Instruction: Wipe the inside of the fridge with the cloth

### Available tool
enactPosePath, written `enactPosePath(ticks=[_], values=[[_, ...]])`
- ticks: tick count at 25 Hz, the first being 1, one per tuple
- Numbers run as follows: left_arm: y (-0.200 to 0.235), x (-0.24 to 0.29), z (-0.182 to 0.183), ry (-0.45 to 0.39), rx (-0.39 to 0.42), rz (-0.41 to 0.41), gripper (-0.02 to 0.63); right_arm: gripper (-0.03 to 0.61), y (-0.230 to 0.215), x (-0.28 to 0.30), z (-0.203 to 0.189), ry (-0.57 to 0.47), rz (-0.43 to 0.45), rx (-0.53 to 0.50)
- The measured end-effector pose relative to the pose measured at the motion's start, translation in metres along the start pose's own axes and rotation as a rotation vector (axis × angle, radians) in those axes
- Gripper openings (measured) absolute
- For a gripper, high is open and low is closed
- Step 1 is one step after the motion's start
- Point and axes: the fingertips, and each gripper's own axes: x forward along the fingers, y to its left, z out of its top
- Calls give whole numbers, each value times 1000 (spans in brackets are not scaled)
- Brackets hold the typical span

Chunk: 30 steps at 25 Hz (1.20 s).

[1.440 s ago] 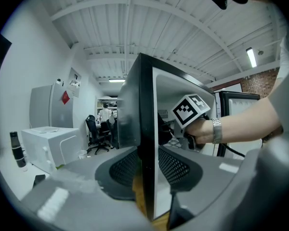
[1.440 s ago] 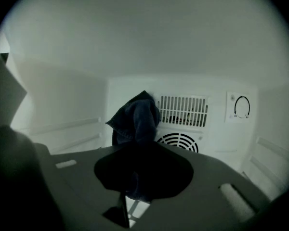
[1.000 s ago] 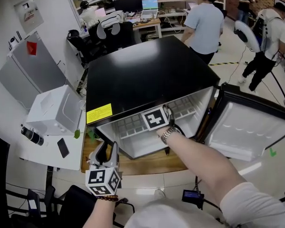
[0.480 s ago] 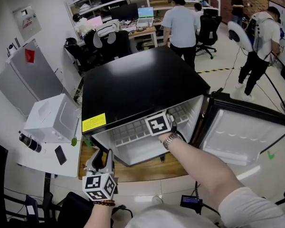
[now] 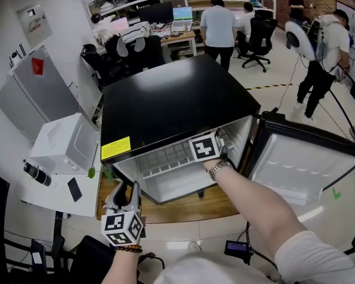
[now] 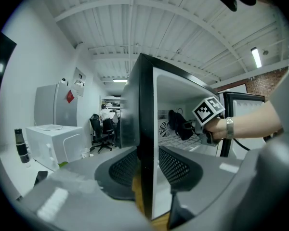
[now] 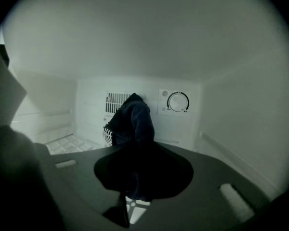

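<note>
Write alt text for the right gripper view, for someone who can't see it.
The right gripper clamps a crumpled dark blue cloth inside a white-walled fridge. Behind the cloth are a slotted vent grille and a round thermostat dial.

Reads glossy black on the outside of the fridge (image 5: 171,99) and white inside, with a yellow label (image 5: 116,148) at 8 o'clock on its top. Shows black-and-white square markers on the cubes of the left gripper (image 5: 130,189) and the right gripper (image 6: 189,126), plus dark grey mesh on the left one's jaws. Looks dark navy on the cloth (image 7: 132,119). Forms a white grid on the wire shelf (image 5: 165,157). Turns brown on the wooden board (image 5: 183,209) at 6 o'clock. Carries a red patch (image 5: 38,65) on the grey cabinet (image 5: 35,93) at 10 o'clock.
</note>
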Motion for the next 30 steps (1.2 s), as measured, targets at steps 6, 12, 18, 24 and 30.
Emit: enactPosePath(ticks=[6, 12, 18, 24, 30], values=[[0, 0, 0, -1, -1, 4, 137, 77, -15, -3, -4, 11, -44, 10], [0, 1, 0, 0, -2, 9, 137, 77, -33, -7, -7, 17, -107, 29], [0, 0, 0, 0, -4, 10, 137, 77, -44, -13, -11, 18, -140, 54], [-2, -1, 0, -2, -3, 5, 137, 77, -35, -26, -6, -28, -88, 85], [-6, -1, 3, -10, -4, -5, 137, 77, 20, -47, 6, -88, 72, 59]])
